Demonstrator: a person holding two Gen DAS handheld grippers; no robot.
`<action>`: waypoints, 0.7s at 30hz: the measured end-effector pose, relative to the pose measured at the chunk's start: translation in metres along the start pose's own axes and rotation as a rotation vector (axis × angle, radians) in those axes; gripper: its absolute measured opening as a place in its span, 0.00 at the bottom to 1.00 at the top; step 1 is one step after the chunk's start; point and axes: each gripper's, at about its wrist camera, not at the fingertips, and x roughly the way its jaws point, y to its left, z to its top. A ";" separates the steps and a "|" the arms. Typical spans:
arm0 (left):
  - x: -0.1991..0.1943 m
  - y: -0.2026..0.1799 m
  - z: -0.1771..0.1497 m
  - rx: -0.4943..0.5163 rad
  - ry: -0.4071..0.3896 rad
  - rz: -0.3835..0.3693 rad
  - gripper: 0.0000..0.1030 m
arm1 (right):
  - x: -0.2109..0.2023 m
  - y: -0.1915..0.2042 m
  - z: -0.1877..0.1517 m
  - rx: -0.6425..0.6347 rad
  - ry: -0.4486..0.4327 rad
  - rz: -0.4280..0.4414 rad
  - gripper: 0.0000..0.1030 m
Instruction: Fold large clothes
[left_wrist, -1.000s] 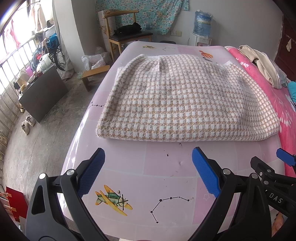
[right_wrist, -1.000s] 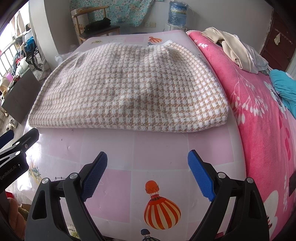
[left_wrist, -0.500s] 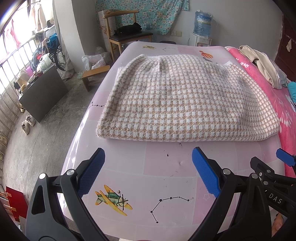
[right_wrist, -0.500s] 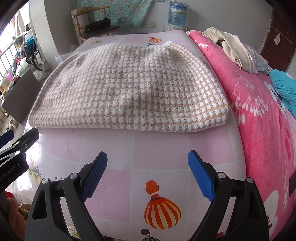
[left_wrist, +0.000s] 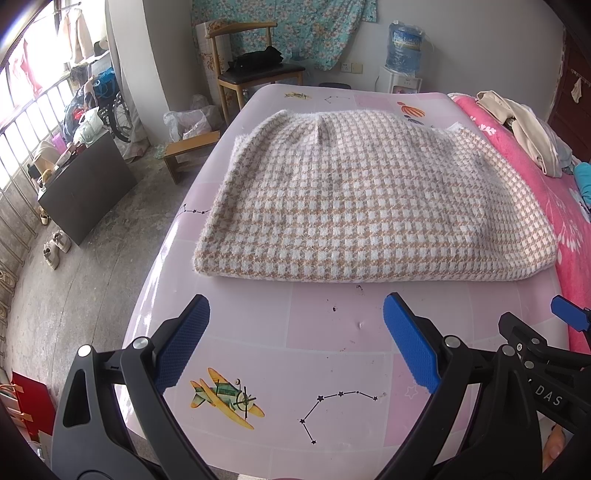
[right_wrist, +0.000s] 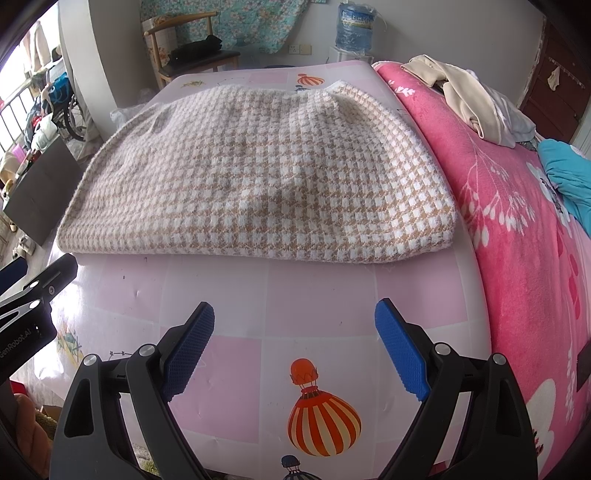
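A folded houndstooth knit garment (left_wrist: 369, 199) in beige and white lies flat on the pink printed sheet (left_wrist: 314, 332) of a bed, its folded edge toward me. The same garment (right_wrist: 266, 177) fills the middle of the right wrist view. My left gripper (left_wrist: 297, 308) hovers open over the bare sheet just short of that edge, nothing between its blue pads (left_wrist: 184, 336). My right gripper (right_wrist: 294, 314) stands open beside it, also short of the garment and holding nothing. The right gripper's tip (left_wrist: 565, 312) shows at the edge of the left wrist view.
A pink floral blanket (right_wrist: 517, 229) covers the bed's right side, with a pile of cream clothes (right_wrist: 465, 96) and a teal cloth (right_wrist: 569, 173) on it. A wooden chair (left_wrist: 255, 74) and a water bottle (left_wrist: 404, 48) stand behind the bed. Floor, stool and cabinet lie left.
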 end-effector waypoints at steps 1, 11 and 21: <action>0.000 0.000 0.000 0.000 0.000 0.000 0.89 | 0.000 0.000 0.000 0.000 0.000 0.000 0.84; -0.001 0.000 0.000 -0.001 -0.002 0.001 0.89 | -0.001 -0.001 0.001 -0.001 -0.001 0.000 0.84; -0.001 -0.001 0.000 -0.001 -0.002 0.001 0.89 | 0.000 -0.001 0.001 0.000 -0.001 0.000 0.84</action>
